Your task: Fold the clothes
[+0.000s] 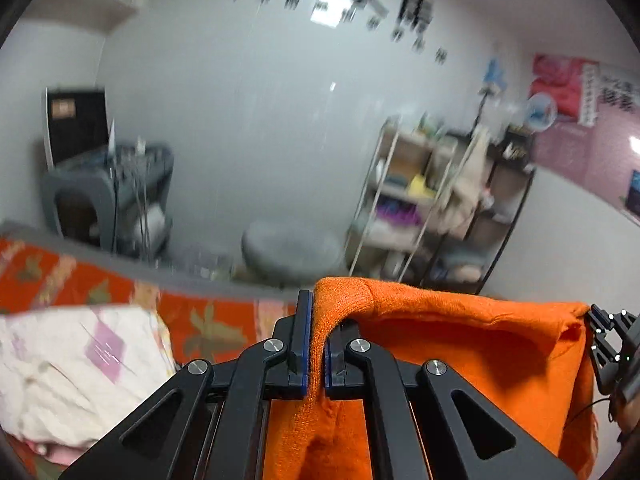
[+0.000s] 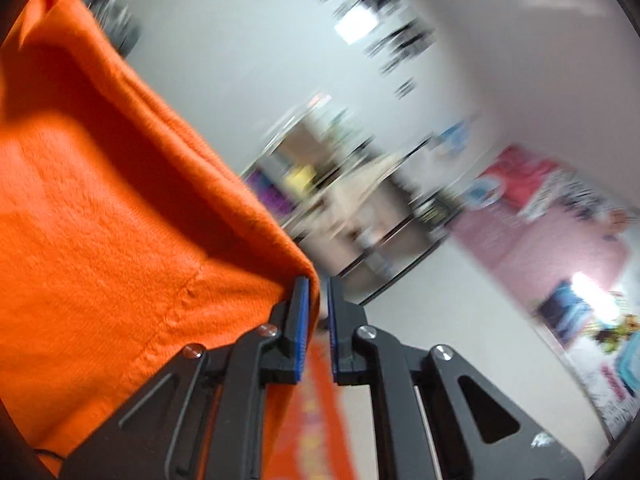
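Our left gripper (image 1: 316, 344) and right gripper (image 2: 318, 320) each clench a corner of the orange knit garment (image 1: 460, 340) stretched between them.

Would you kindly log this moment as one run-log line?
left gripper: shut on orange garment | right gripper: shut on its other corner | garment: lifted, spread between both | bedspread: below
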Demonstrator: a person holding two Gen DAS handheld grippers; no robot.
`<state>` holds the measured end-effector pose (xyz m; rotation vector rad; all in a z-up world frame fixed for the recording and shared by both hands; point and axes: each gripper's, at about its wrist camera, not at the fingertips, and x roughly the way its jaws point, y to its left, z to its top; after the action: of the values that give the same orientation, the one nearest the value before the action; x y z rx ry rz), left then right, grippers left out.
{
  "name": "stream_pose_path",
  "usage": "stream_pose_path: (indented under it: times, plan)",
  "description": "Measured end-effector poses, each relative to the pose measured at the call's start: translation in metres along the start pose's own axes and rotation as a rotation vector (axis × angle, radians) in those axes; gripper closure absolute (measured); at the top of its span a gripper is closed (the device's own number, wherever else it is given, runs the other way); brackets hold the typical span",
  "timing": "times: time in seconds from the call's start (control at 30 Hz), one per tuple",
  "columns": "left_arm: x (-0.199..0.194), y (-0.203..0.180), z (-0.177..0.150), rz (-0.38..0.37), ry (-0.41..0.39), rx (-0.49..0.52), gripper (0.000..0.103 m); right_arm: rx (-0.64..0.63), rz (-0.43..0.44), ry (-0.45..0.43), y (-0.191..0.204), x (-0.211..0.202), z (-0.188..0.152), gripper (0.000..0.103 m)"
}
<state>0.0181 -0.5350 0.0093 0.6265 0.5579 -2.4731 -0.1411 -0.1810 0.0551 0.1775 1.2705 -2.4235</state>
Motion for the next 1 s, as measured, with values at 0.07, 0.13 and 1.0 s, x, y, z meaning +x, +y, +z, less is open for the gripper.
stream_pose_path:
  times: [0.07,0.13,1.0]
  plan:
    - [0.083,0.013,-0.024,0.075,0.131,-0.017,0.101,-0.07,0.068,0.13,0.056,0.074,-0.006,0.101]
    - [0.134,0.023,-0.042,0.134,0.23,-0.014,0.101,-0.129,0.128,0.249,0.1,0.135,-0.019,0.103]
    - [0.16,0.044,-0.025,0.021,0.542,-0.062,0.096,0.719,0.839,0.492,0.11,0.284,0.039,0.087]
